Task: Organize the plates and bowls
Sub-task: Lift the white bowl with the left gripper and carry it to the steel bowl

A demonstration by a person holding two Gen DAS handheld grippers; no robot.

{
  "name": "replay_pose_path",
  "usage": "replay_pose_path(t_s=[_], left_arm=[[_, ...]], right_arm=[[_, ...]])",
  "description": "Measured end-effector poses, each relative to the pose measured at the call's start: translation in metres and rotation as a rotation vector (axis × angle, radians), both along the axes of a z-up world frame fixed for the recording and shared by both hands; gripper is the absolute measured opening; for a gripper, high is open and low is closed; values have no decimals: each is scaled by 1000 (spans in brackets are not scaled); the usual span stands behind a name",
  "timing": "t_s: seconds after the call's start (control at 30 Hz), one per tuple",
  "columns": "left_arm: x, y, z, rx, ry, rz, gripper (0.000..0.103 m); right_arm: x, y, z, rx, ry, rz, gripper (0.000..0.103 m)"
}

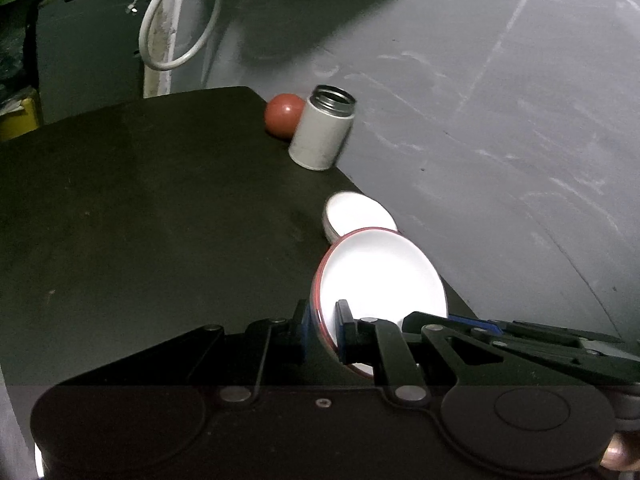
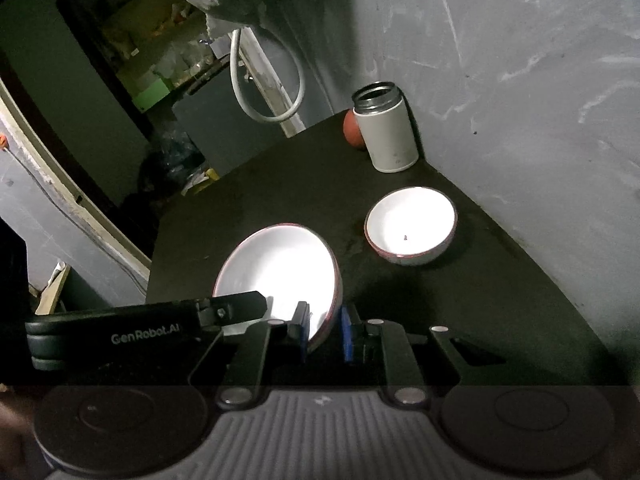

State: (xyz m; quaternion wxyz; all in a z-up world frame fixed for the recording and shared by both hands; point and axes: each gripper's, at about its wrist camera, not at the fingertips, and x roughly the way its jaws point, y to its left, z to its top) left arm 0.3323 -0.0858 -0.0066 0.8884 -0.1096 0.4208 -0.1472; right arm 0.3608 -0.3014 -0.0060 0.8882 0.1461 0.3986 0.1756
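A large white bowl with a red rim (image 1: pixel 380 276) hangs tilted above the dark table (image 1: pixel 140 200). My left gripper (image 1: pixel 322 320) is shut on its near rim, one pad inside and one outside. My right gripper (image 2: pixel 325 322) is shut on the opposite rim of the same large bowl (image 2: pixel 280 268). In the right wrist view the left gripper's black body reaches in from the left to the bowl's edge. A smaller white bowl (image 2: pixel 410 224) stands upright on the table near the wall, partly hidden behind the large bowl in the left wrist view, where the small bowl (image 1: pixel 356 212) shows only its far half.
A white open-topped flask (image 2: pixel 386 132) and a red ball (image 2: pixel 354 130) stand at the table's far corner against the grey wall. A white cable loop (image 2: pixel 264 80) hangs beyond the table's far edge. The table edge (image 2: pixel 160 248) drops off to the left.
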Motion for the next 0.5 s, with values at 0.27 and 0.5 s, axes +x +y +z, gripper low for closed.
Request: replay_pose_path(t_s=[0.27,0.5], left_arm=[[-33,-10,-5,-16,44,-70,13],[-54,-14,-15,-24,84,-116,13]], right_arm=[[-42,-8,2,-16,7,-9,18],[-77,-16,-4,-39,53,-13,18]])
